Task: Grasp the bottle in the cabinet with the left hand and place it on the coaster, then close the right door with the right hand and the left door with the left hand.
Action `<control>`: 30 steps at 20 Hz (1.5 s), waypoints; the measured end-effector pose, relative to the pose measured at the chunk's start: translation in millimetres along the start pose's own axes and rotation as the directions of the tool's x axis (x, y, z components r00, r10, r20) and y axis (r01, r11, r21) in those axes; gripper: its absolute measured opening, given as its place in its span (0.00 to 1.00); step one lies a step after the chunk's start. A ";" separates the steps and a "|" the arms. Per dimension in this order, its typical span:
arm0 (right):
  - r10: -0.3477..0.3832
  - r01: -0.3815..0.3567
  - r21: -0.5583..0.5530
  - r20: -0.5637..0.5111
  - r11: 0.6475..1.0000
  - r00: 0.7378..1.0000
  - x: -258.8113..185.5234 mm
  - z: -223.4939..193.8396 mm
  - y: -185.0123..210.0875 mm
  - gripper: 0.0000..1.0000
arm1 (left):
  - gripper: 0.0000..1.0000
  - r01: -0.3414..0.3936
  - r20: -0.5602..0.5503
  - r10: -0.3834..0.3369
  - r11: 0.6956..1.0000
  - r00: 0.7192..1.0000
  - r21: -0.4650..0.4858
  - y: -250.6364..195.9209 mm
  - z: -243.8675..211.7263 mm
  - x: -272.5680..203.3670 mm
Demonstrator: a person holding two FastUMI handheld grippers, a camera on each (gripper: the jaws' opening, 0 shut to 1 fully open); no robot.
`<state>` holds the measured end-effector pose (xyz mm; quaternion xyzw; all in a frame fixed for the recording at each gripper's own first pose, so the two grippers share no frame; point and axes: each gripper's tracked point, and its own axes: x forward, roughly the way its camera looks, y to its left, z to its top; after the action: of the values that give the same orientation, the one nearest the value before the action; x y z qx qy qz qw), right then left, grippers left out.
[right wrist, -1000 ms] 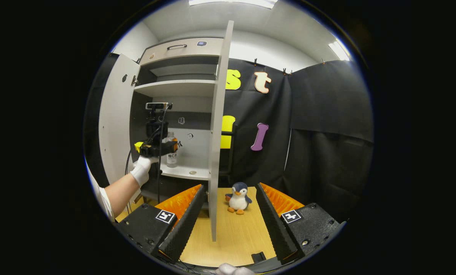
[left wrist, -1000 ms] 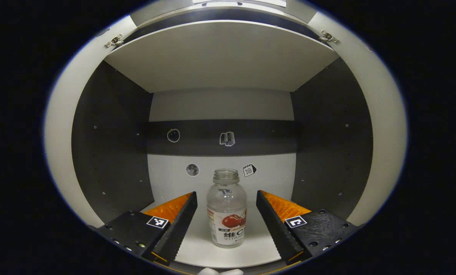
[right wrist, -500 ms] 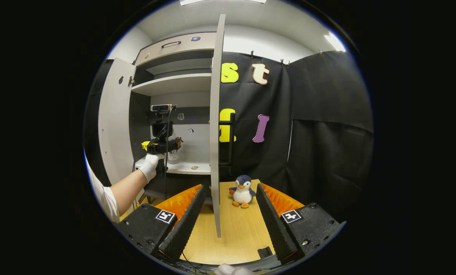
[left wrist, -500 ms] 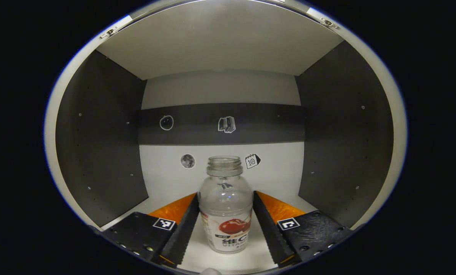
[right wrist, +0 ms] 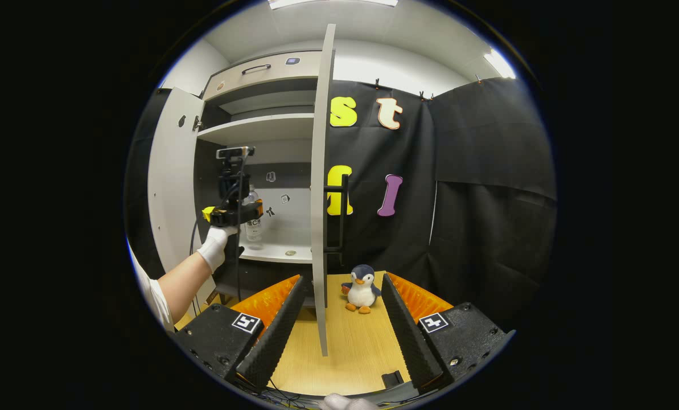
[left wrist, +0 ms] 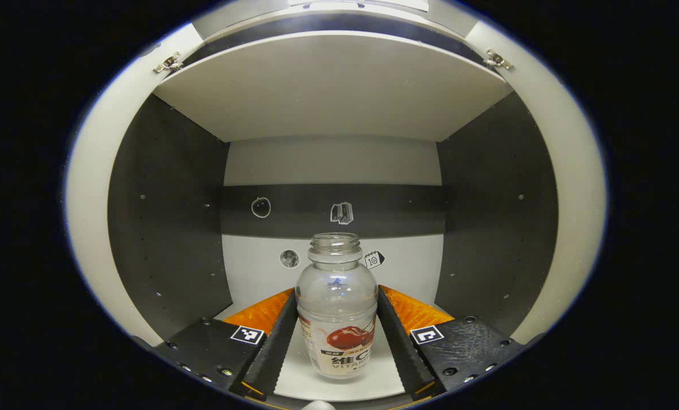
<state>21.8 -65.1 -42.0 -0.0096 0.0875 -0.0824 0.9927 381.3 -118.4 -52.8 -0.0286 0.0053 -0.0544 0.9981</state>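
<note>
Left gripper view: my left gripper (left wrist: 337, 336) is pinching the bottle (left wrist: 337, 310), both ridged black fingers (left wrist: 275, 347) pressed against its lower body at label height, one each side. Bottle sits dead centre between them, long axis vertical, upright, mouth open with no cap. It looks lifted just clear of the white shelf floor (left wrist: 385, 373) inside the cabinet (left wrist: 163, 216), but I can't tell for sure from this angle. Clear smooth plastic, rounded shoulders, threaded neck, glossy printed label round the base; looks empty, so light, and I judge it could slip or squash if I squeeze unevenly. Finger faces are sawtooth foam or rubber, orange ribbed shells behind. Cabinet inside: dark matte side walls with peg holes, pale back panel with a dark band and small stickers, flat shelf board (left wrist: 328, 85) overhead. Next move, as I judge it, is straight back toward me out of the opening, keeping the bottle vertical; I can't spot the coaster. Right gripper view: my right gripper (right wrist: 339, 336) is spread wide and empty, hovering over the wood table (right wrist: 350, 347), the right door (right wrist: 319, 193) standing edge-on just ahead between its fingers, so that hand is the nearer one for it. Left door (right wrist: 168, 182) is swung open beside my gloved left hand (right wrist: 214, 246). Plush penguin (right wrist: 362, 287) stands on the table past the door.
</note>
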 end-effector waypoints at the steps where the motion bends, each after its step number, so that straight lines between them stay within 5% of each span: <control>1: 0.005 -0.005 -0.002 -0.002 1.000 1.000 -0.3 -2.4 -0.2 0.84 | 0.78 0.009 0.006 -0.010 1.000 1.000 0.004 -1.1 3.8 -13.5; 12: 0.094 -0.094 -0.014 -0.028 0.995 0.995 -16.8 -27.5 7.8 0.84 | 0.78 0.061 -0.007 -0.061 0.998 0.998 0.021 -22.0 -16.4 -155.2; 30: 0.105 -0.118 -0.059 -0.187 0.991 0.977 -34.5 -97.3 4.1 0.83 | 0.82 0.061 -0.132 -0.062 0.998 0.989 -0.013 -28.3 -215.8 -308.1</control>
<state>-28.1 -55.8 -132.0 -0.0316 0.1816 -0.0239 0.9826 69.0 -125.2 -264.3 -0.0296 0.0708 -0.0869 0.9933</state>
